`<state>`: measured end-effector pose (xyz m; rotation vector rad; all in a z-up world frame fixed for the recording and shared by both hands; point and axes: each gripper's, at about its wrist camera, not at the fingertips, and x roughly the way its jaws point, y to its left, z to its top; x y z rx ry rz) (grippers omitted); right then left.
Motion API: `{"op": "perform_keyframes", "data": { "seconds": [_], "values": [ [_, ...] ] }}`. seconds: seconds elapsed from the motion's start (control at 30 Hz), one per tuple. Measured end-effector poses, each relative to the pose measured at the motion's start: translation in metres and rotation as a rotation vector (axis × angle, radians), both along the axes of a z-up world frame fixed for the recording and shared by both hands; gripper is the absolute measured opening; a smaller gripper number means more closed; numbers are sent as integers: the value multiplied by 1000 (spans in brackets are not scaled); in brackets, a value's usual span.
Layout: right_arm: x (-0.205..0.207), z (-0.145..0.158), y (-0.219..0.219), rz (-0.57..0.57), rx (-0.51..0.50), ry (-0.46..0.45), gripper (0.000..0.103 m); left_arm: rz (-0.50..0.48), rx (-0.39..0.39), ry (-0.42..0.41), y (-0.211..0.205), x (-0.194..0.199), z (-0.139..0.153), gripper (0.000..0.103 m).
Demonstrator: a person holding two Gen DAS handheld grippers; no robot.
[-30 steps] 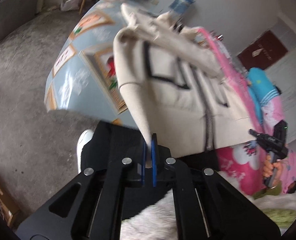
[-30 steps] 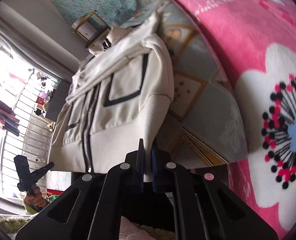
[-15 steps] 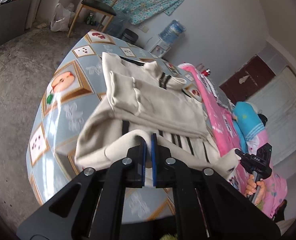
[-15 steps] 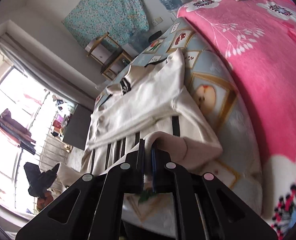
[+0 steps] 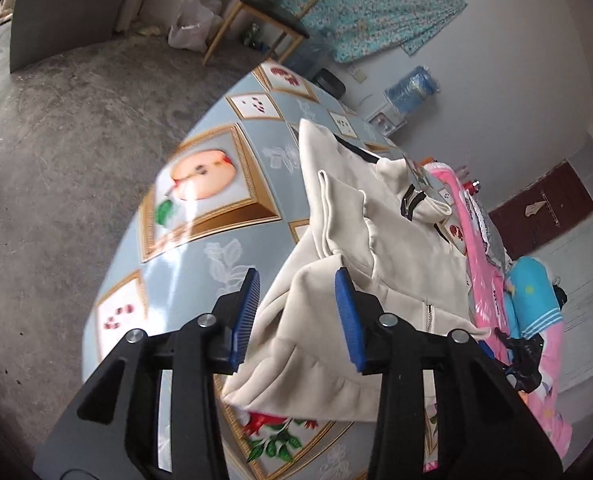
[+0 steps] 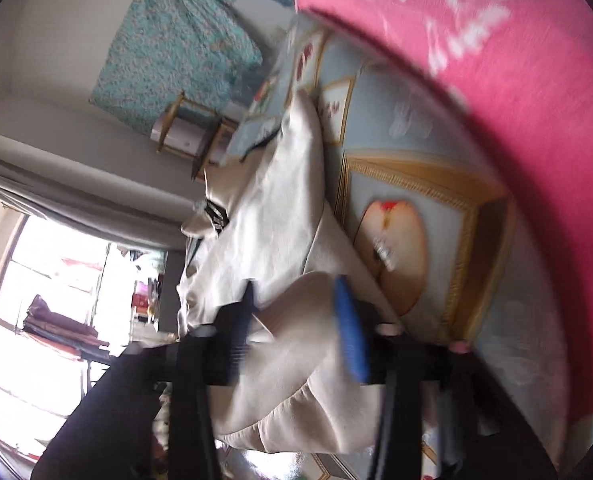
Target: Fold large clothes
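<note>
Cream fabric of the jacket (image 5: 376, 248) is seen folded on the desk (image 5: 200, 248); its hem, at six o'clock, is being released by both opening claws, left claw (image 5: 298, 316) and right claw (image 6: 296, 320).

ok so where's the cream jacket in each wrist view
Left wrist: cream jacket sits right of centre on the table, its near fold between the opening left gripper jaws.
Right wrist: cream jacket runs centre to bottom, between the opening right gripper jaws.
Shared landmark: the apple print on the tablecloth.

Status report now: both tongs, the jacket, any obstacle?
Left tongs and right tongs opening, fabric between them. Jacket folded on table. Nothing blocking.
</note>
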<state>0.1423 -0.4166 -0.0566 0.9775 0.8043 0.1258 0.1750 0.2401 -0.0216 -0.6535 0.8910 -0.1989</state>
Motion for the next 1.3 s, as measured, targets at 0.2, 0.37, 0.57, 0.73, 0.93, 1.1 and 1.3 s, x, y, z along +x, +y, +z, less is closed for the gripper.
{"op": "perform_keyframes", "data": {
  "seconds": [0.2,0.37,0.57,0.73,0.93,1.1,1.3],
  "values": [
    [-49,13,1,-1,6,14,58,-109,-6,23,-22,-48,-1,54],
    [-94,-3,20,19,12,107,59,-117,-137,103,-39,-70,-38,65],
    [-103,-27,30,-37,9,126,59,9,-306,80,-28,-59,-63,65],
    [-79,-31,35,-132,-24,78,59,70,-247,52,-38,-47,-58,60],
    [-47,-29,54,-158,-157,80,40,92,22,27,-64,-38,-48,25],
    [-53,11,74,-146,-402,16,14,27,401,-121,-105,-51,-8,8],
    [-81,63,92,-106,-517,-77,6,-30,518,-272,-125,-85,53,5]
  ]
}}
